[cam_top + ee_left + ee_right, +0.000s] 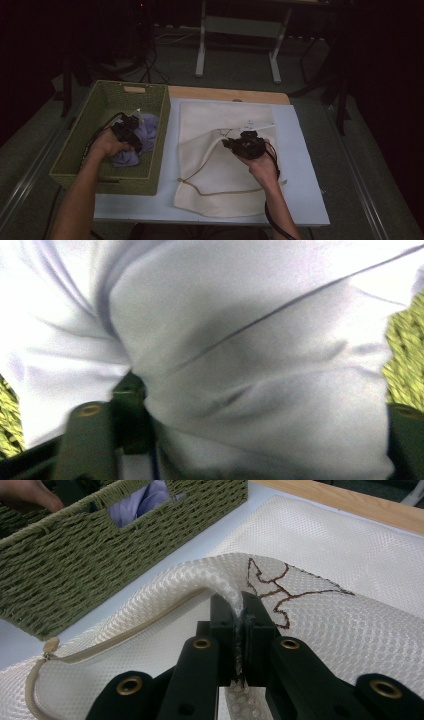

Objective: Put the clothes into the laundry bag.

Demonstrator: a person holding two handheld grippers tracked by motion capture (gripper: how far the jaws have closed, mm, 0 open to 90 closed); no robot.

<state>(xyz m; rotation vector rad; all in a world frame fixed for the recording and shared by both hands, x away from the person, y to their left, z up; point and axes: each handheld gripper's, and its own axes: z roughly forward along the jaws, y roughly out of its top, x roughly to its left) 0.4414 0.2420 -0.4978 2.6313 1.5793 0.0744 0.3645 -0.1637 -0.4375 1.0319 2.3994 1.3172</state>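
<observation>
A lavender cloth lies bunched inside a green woven basket at the table's left. My left gripper is down in the basket against the cloth. In the left gripper view the cloth bulges between the jaws of that gripper, which stand wide apart. A white mesh bag with a beige zipper trim lies flat to the right. My right gripper is shut on a raised fold of the bag's edge; its jaws pinch the mesh.
The bag rests on a white board over a wooden tabletop. In the right gripper view the basket wall stands close on the left, with cloth behind its handle slot. Table legs stand on the floor beyond.
</observation>
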